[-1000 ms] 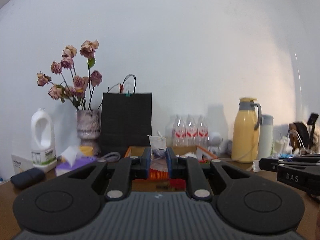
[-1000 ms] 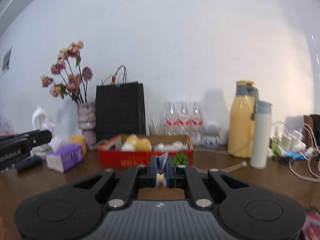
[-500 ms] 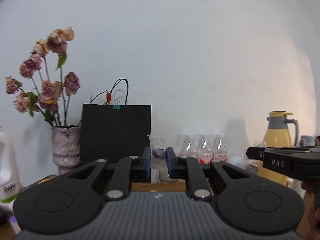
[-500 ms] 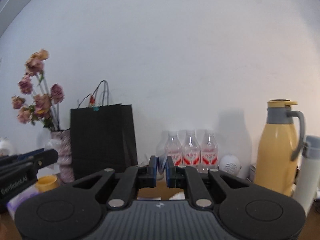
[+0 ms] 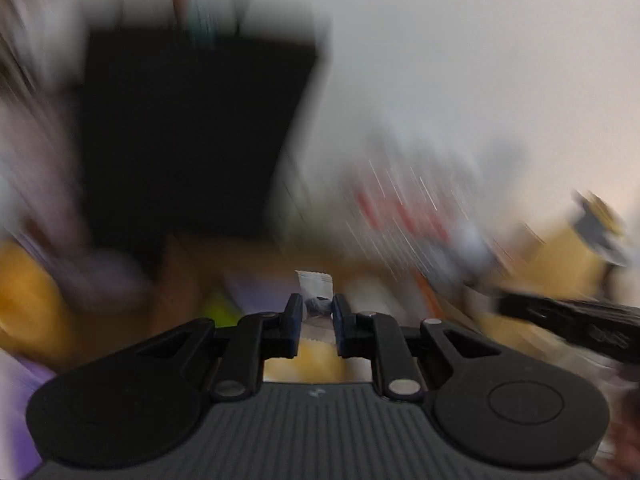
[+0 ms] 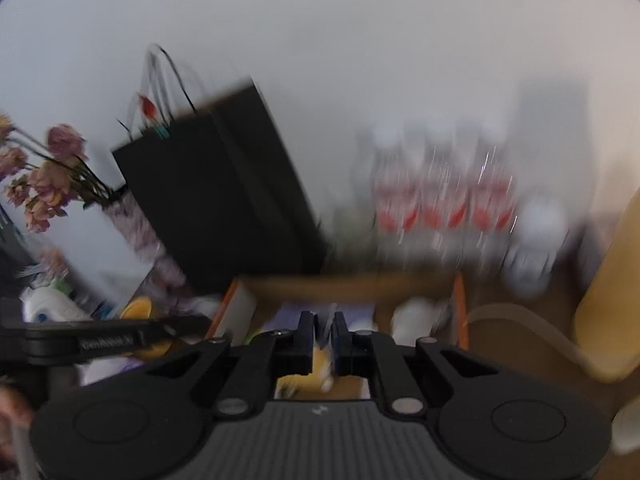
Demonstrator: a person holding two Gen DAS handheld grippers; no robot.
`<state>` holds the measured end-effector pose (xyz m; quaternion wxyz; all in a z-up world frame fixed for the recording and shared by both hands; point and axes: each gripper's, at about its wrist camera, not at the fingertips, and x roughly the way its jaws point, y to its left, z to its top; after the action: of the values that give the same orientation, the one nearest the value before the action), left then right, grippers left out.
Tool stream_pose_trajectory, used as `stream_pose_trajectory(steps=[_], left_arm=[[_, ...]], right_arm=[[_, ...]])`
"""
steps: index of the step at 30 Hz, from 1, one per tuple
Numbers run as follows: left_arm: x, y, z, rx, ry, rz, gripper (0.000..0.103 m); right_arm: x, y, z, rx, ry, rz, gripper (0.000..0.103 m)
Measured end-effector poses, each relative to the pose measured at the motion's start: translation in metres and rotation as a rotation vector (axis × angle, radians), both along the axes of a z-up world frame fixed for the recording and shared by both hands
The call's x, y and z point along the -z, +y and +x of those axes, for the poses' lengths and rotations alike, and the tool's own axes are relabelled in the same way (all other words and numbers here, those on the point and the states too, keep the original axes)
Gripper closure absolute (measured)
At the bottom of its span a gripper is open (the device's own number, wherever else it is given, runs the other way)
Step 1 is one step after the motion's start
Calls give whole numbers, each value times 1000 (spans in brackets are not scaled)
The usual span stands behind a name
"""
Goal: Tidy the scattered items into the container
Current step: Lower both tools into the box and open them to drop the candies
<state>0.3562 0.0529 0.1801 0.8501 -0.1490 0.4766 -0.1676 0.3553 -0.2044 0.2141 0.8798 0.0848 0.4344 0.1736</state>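
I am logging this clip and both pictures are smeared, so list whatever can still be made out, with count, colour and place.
paper bag: one, black, against the wall, left of centre
bottles: three, clear with red labels, right of the bag
dried flowers: one bunch, pink, far left in a vase
box: one, orange-walled cardboard, below both grippers, holding blurred items
jug: one, yellow, right edge
sachet: one, pale, pinched in the left gripper
thin packet: one, pale, in the right gripper
left gripper: black, shut on the sachet
right gripper: black, shut on the thin packet
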Motion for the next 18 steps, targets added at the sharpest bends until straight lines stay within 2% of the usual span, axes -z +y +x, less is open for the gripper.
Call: stream_pose_trajectory(steps=[2,3,5,8,9,10,11,12,13,14,15,18], left_arm=[[12,-3,8,-19,17,129,86],[21,-4,10,-14,38,129,86],[37,-9,13,10,97,83,86],[56,-33,17,68,136,132,84],[64,-41,18,82,149,153,81],[71,-49,18,93,155,176,71],[76,-54,20,98,161,196,58],[80,-59,21,107,170,210,53],[83,-61,21,112,177,214,50],[84,-62,22,112,181,214,50],[83,-61,21,109,183,214,49],[71,-55,20,81,189,220,36]], right_arm=[[13,13,21,-3,76,-122,95],[22,18,27,-8,106,-158,95],[42,24,36,-17,149,-211,95],[76,28,44,-14,227,-299,95],[88,27,46,-11,252,-321,95],[99,24,46,-2,272,-329,95],[108,21,45,8,290,-338,92],[114,19,45,16,309,-348,86],[121,16,45,27,327,-356,80],[126,13,45,30,346,-357,68],[127,11,43,30,349,-359,65],[118,6,37,53,335,-346,47]])
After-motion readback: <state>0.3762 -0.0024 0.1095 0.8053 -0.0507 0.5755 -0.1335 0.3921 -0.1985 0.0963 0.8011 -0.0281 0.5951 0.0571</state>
